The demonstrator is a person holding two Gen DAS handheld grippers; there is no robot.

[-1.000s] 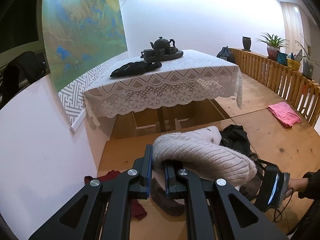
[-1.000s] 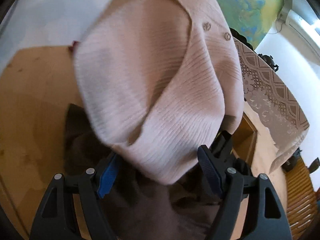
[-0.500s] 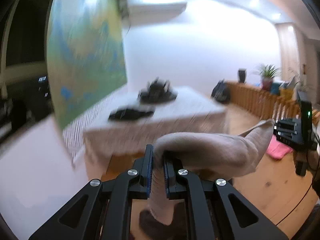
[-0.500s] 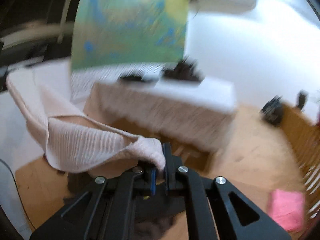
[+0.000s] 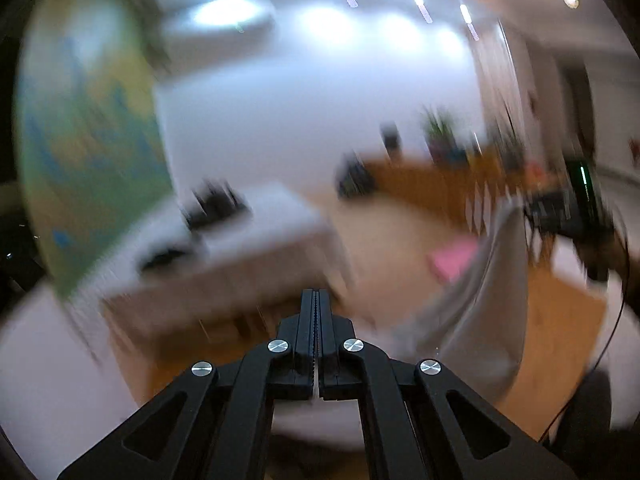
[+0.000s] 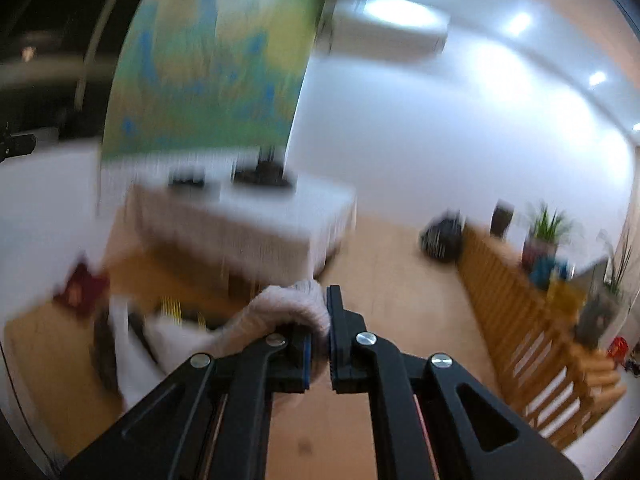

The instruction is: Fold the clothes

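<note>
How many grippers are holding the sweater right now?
1: the right gripper, pinching the sweater by its edge. The left gripper is shut on nothing.

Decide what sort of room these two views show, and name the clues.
Probably a home living or tea room, though the frames are blurred: a cloth-covered table carrying dark ware, a large landscape painting on the wall, potted plants along a wooden railing.
</note>
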